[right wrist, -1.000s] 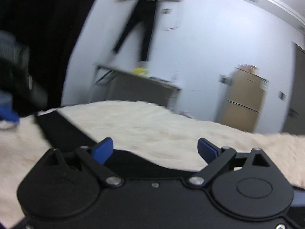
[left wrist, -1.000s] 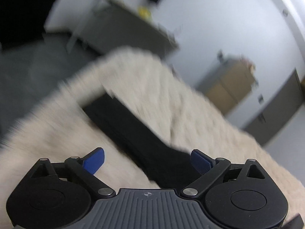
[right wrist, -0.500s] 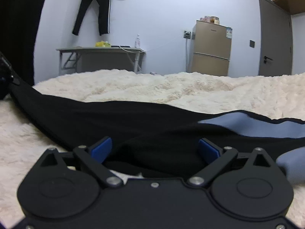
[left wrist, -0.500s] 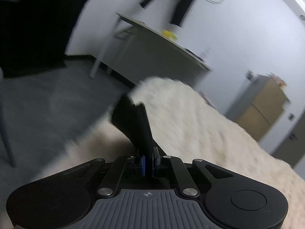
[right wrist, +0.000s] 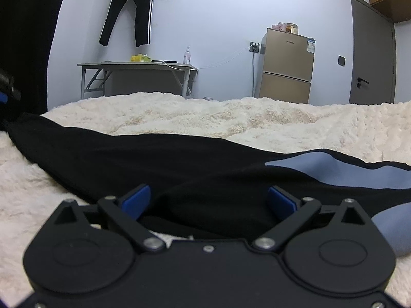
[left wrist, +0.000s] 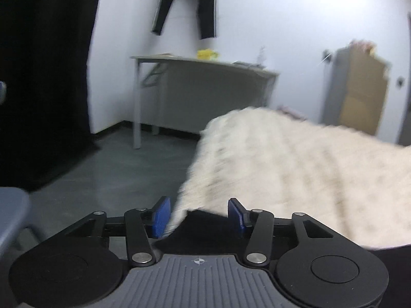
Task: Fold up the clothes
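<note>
Left gripper [left wrist: 197,214]: jaws opening, black garment [right wrist: 179,169] between, unpressed; right gripper [right wrist: 209,200]: apart over cloth; step: re-grasping on bed [right wrist: 257,120]; next needs firm edge pinch

Cream fluffy blanket [right wrist: 257,120]; black garment [right wrist: 179,164] flat on it.

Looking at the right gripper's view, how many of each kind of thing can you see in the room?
Garments: 2, black garment on the blanket, striped trousers on the wall
Furniture: 2, table, fridge
Doors: 1, door
Total: 5, besides the blanket
</note>
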Tool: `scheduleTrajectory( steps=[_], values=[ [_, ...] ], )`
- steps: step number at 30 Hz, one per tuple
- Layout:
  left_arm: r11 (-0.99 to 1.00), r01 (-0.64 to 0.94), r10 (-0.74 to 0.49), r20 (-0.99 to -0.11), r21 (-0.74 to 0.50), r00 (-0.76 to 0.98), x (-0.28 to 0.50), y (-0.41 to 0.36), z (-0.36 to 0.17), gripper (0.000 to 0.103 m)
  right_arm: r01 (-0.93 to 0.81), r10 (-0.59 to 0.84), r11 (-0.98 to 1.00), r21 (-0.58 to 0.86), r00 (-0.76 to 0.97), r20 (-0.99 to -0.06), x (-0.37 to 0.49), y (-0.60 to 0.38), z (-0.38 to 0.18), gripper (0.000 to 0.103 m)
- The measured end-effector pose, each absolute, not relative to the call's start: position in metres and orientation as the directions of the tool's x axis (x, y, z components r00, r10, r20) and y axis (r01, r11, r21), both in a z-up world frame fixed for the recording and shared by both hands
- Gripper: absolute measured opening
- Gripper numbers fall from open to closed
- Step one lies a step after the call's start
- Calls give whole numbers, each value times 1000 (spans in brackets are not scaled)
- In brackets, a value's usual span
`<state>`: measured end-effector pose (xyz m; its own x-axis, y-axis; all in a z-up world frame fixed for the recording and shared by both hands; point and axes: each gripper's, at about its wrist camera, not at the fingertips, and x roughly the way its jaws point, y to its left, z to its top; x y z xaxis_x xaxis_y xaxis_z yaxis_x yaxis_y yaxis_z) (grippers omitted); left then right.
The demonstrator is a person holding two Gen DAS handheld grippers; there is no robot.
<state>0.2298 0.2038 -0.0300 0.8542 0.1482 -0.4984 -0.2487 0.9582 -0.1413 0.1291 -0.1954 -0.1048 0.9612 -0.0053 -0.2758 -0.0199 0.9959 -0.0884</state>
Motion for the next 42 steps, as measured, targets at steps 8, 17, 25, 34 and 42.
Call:
scheduleTrajectory(
  steps=[8, 17, 25, 34, 42],
  values=[
    [983, -125, 28, -554, -138, 832, 259, 218, -50, 27, -17, -11, 995, -99, 961, -277, 127, -188, -105, 99],
    [991, -34, -47, -568, -132, 822, 283, 214, -51, 27, -16, -15, 994, -111, 961, -277, 127, -190, -103, 99],
    [988, -38, -54, -561, -151, 826, 285, 226, -51, 0, -15, -16, 994, -109, 961, -276, 121, -184, -103, 99],
    [941, -144, -72, -598, -305, 798, 289, 270, -32, 27, -14, -16, 994, -107, 961, -275, 119, -184, -103, 99],
    [957, -41, -146, -599, -288, 788, 257, 256, -39, 45, -14, -15, 994, -104, 962, -273, 120, -183, -103, 99]
  ],
)
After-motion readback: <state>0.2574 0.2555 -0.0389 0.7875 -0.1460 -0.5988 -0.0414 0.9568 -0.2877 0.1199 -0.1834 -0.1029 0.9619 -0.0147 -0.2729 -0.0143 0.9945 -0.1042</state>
